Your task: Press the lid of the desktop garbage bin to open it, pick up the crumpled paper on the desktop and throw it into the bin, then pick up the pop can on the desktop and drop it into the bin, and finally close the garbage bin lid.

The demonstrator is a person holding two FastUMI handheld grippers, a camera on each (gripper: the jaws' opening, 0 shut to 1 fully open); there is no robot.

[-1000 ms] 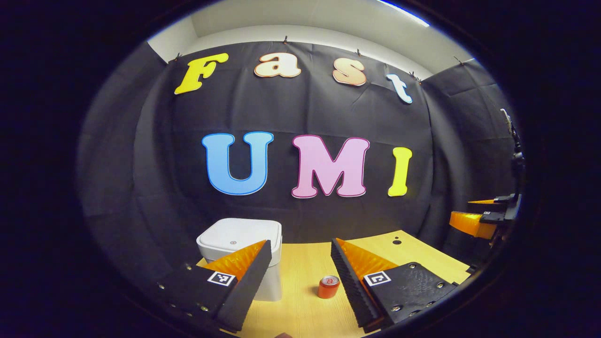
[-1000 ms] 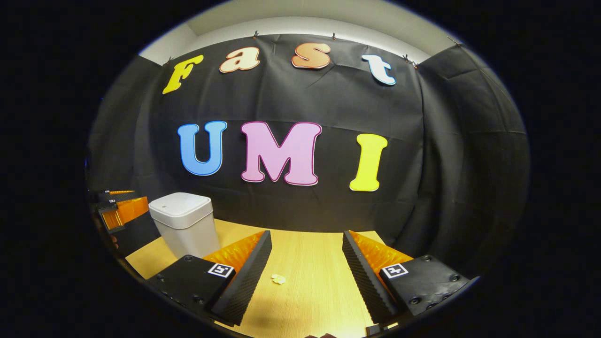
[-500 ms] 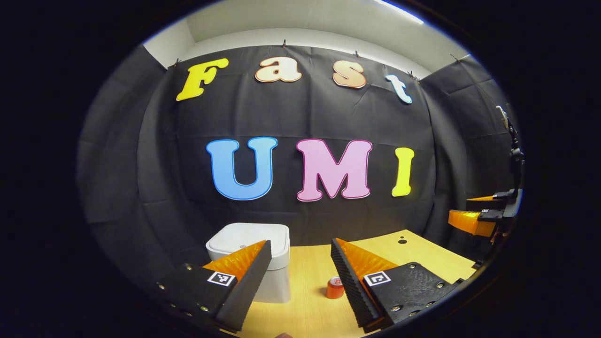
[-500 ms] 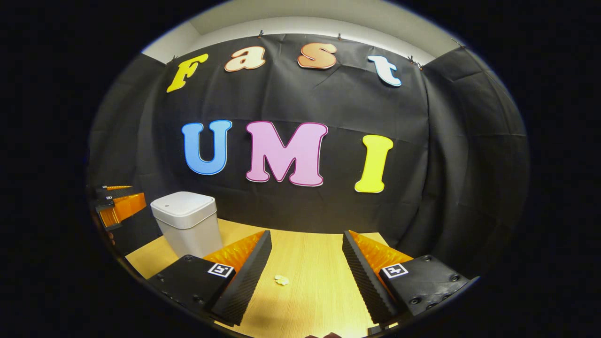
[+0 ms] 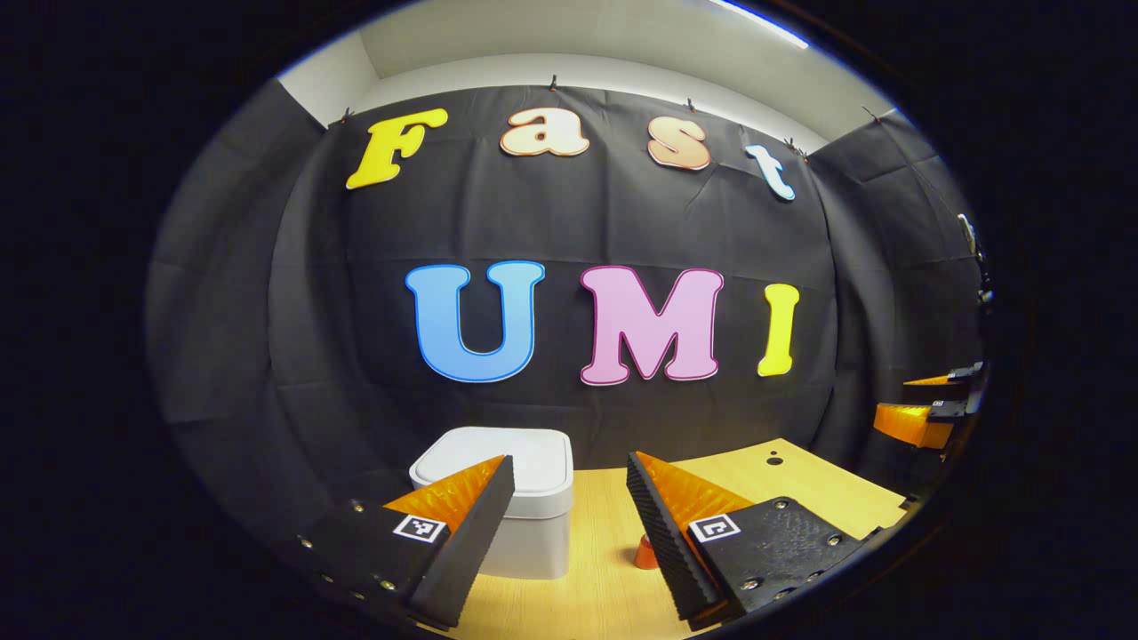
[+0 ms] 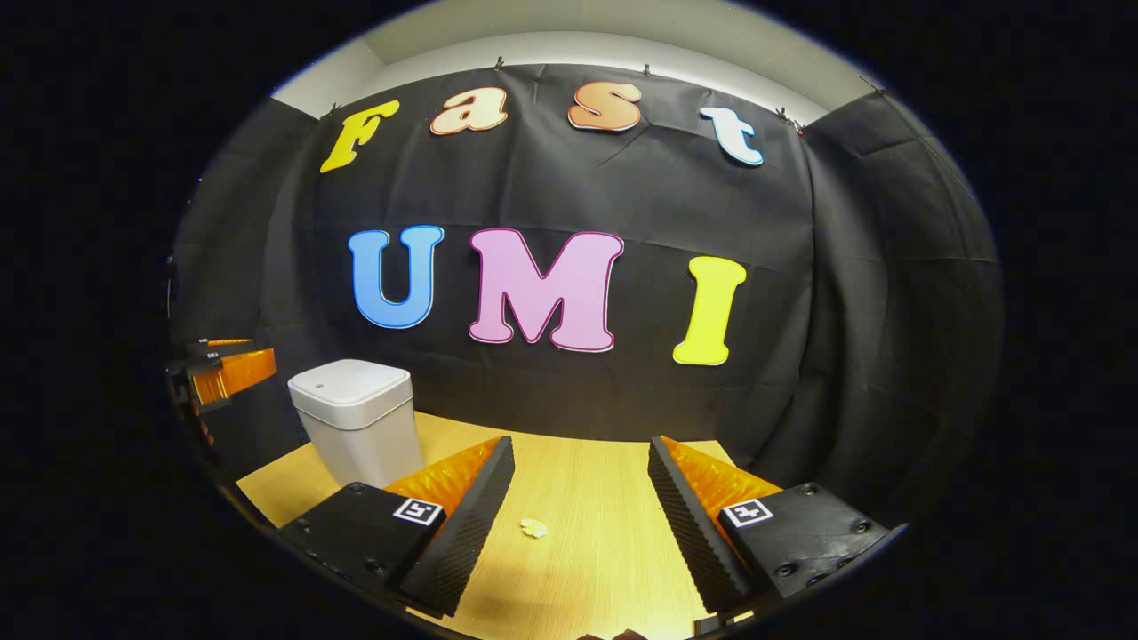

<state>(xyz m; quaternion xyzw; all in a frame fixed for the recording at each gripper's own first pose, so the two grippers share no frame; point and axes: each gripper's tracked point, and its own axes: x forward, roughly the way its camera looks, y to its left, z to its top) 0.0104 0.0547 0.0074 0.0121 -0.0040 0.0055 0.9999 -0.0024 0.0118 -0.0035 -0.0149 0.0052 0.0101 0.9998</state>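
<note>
Left gripper [image 5: 569, 471] spread wide, empty, lined up on shut bin lid [image 5: 516, 455] to press; right gripper [image 6: 580, 458] wide over crumpled paper [image 6: 533, 528].

Black cloth wall [image 6: 622, 196] behind wooden table [image 6: 587, 498].

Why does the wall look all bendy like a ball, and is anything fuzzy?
In the left gripper view the fisheye lens bows the wall and table outward; the bin is sharp, and a bright ceiling light streaks the top. In the right gripper view the same curving shows; the paper is small but clear, and the wood is evenly lit without strong glare.
</note>
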